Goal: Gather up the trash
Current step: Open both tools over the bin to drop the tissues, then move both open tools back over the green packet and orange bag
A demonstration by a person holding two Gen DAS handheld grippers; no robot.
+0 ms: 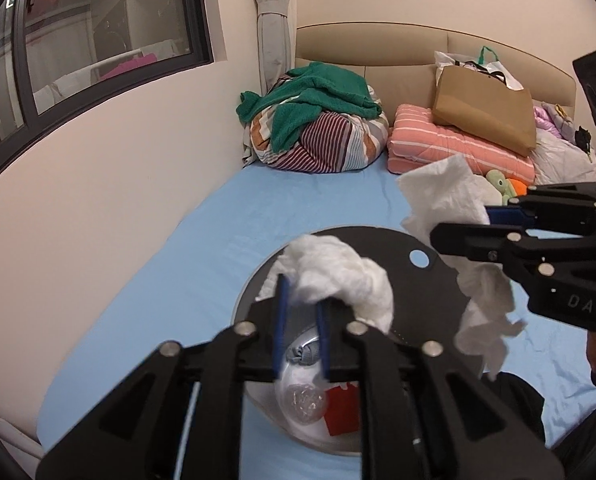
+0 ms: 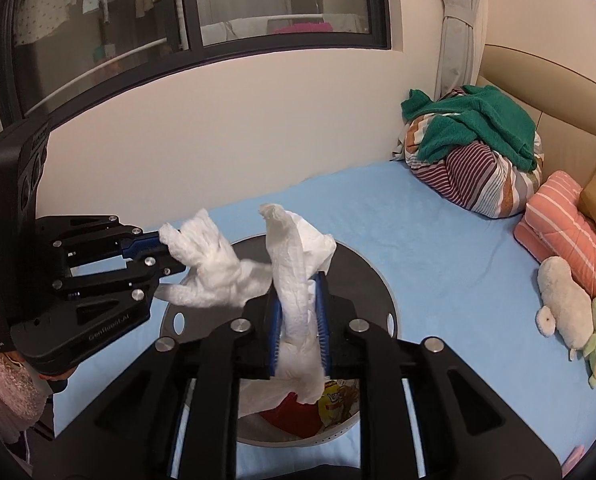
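Through the left wrist camera we count two crumpled white tissues: one wad [image 1: 338, 276] sits at the tips of our left gripper [image 1: 301, 328], whose blue pads stand apart without pressing it, and a second tissue [image 1: 450, 196] hangs at our right gripper [image 1: 494, 220], both above the round bin [image 1: 378, 240] on the blue bed [image 1: 202, 240], where one red scrap [image 1: 342, 408] lies inside. Through the right wrist camera we again count two tissues, the second between parted right pads that seem not to squeeze it, and two plush toys [image 2: 566, 304] by one pink pillow [image 2: 566, 220].
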